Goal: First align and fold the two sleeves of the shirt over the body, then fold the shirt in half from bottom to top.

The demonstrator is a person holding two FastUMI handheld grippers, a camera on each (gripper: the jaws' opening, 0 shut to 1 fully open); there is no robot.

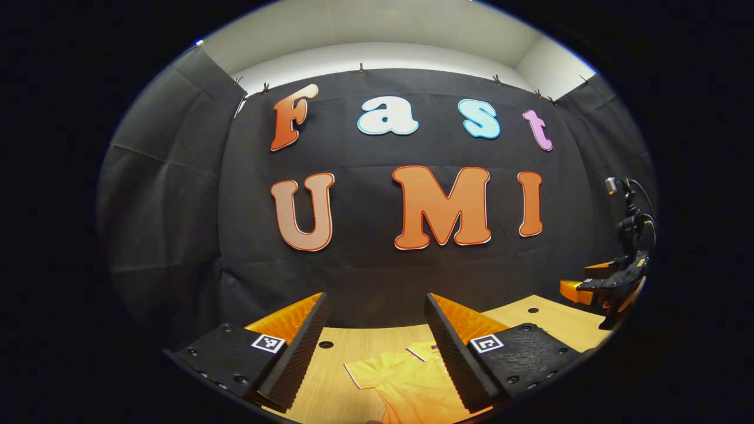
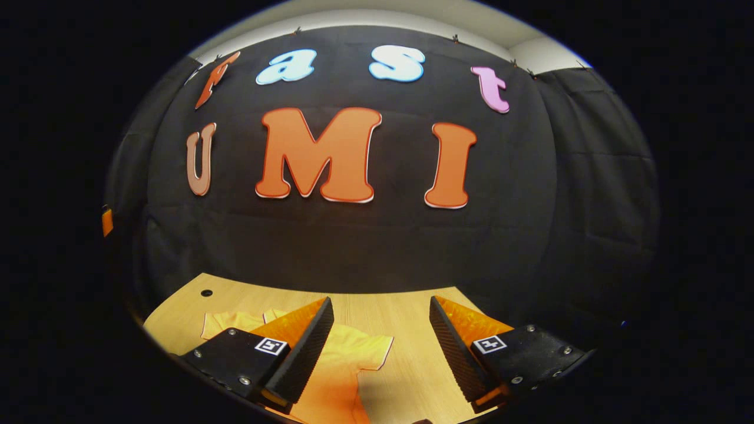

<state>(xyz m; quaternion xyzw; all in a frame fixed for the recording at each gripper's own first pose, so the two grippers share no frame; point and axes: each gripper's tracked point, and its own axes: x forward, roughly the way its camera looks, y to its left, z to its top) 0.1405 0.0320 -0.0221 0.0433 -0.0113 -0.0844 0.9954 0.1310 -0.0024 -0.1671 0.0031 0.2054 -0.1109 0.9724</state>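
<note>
A: Where does the shirt (image 1: 406, 383) lie?

B: Flat on the wooden table (image 1: 548, 321), near the edge closest to the person. In the left gripper view one short sleeve (image 1: 368, 371) spreads to the left, with the collar area just beside the right finger. In the right gripper view the other sleeve (image 2: 368, 347) spreads to the right, between the two fingers.

A: How do the jaws stand?

B: The left gripper (image 1: 377, 330) has its jaws spread wide, apart from the cloth. The right gripper (image 2: 382, 333) is likewise spread, gripping nothing. Both appear to hang above the shirt, though the fisheye view makes height hard to judge.

A: And at the far right of the left gripper view?

B: The other gripper (image 1: 612, 280), above the table's right edge.
</note>
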